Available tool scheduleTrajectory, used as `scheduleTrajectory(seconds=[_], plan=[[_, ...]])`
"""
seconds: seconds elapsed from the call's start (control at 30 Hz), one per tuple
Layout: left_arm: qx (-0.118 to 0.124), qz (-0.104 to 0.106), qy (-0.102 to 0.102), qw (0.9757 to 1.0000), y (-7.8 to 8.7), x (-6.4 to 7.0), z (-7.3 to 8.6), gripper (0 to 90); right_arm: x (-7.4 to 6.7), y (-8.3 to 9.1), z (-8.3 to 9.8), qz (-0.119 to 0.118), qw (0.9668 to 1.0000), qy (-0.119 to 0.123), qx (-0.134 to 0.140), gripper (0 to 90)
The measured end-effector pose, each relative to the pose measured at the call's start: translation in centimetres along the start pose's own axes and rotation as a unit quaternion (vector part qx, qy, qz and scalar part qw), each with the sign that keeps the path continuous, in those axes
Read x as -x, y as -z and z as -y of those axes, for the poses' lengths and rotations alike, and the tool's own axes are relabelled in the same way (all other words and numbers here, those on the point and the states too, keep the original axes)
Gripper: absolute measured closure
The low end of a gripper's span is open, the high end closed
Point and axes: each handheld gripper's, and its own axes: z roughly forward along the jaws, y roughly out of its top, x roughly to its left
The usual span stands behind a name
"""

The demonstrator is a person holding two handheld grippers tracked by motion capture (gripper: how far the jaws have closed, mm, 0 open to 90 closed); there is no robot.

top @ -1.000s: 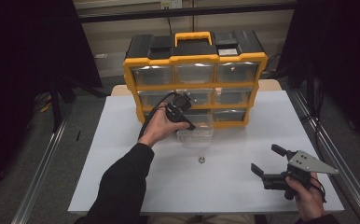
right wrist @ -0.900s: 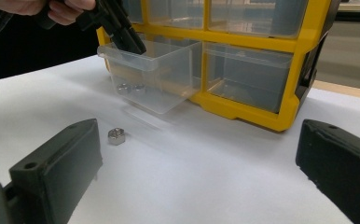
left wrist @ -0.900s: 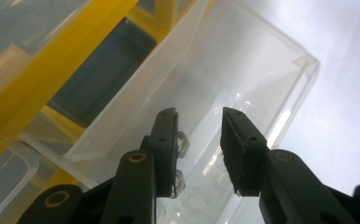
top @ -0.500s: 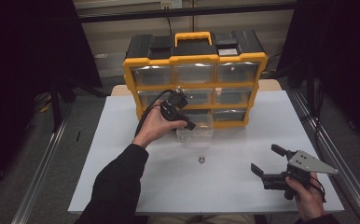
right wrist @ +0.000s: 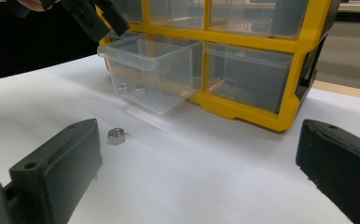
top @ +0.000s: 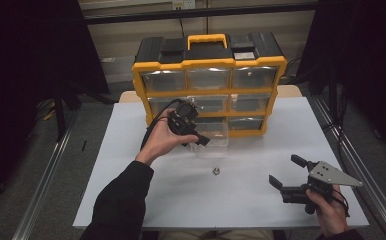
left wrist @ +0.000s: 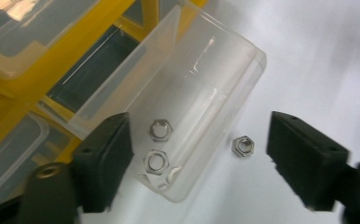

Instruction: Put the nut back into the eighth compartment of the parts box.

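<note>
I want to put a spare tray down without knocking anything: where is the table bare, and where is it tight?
Bare: the white table left of the forearm, and the strip between the loose nut and the right gripper. Tight: in front of the organizer, where the pulled-out clear drawer sits under the left gripper, its jaws having just opened.

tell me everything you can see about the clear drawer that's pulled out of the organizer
The clear drawer is see-through plastic, rectangular with rounded corners, open-topped, pulled partway out of the yellow organizer's bottom row over the white table. Two metal hex nuts lie inside near its front wall. The left claw hangs above with jaws open, not touching it.
</note>
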Motion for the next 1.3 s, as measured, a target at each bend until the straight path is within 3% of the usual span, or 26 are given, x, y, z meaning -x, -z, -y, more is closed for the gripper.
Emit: scheduleTrajectory(seconds=[0.17,0.2,0.37,0.5,0.87,0.9,1.03,1.07,1.1,1.13,1.3], plan=[[0.004,-0.006,0.001,1.0,0.0,0.7,0.5,12.5,0.0,0.0,0.0,0.001,1.0,-0.001,0.0,0.3],[-0.007,-0.002,-0.003,1.0,-0.1,0.7,0.7,12.4,0.0,0.0,0.0,0.002,1.0,0.001,0.0,0.3],[-0.01,-0.005,-0.007,0.9999,0.0,0.9,1.1,9.9,0.0,-0.1,0.0,0.001,1.0,0.001,0.0,0.3],[-0.008,-0.006,0.0,1.0,0.2,1.4,1.5,7.1,0.0,-0.1,0.0,0.002,1.0,0.002,0.0,0.3],[-0.011,-0.008,-0.019,0.9997,0.3,2.3,3.4,5.3,0.0,-0.1,0.0,0.002,1.0,0.001,-0.001,0.3],[-0.007,-0.007,-0.012,0.9999,0.3,2.5,3.6,5.3,0.0,-0.1,0.0,0.002,1.0,0.003,0.001,0.3],[-0.02,-0.006,-0.022,0.9995,0.0,2.9,4.0,5.6,0.0,-0.2,0.0,0.001,1.0,0.003,0.002,0.3],[-0.026,-0.005,-0.035,0.999,-0.1,3.0,4.0,5.7,0.0,-0.2,0.0,0.001,1.0,0.003,0.002,0.3],[-0.015,-0.002,-0.014,0.9998,-0.5,3.5,4.1,5.8,0.0,-0.2,0.0,0.001,1.0,0.003,0.002,0.3],[-0.021,-0.001,-0.023,0.9995,-0.7,3.5,4.1,5.9,0.0,-0.2,0.0,0.001,1.0,0.003,0.001,0.3],[-0.03,0.008,-0.027,0.9992,-1.6,4.3,4.0,6.1,0.0,-0.2,0.0,0.001,1.0,0.003,0.001,0.3]])
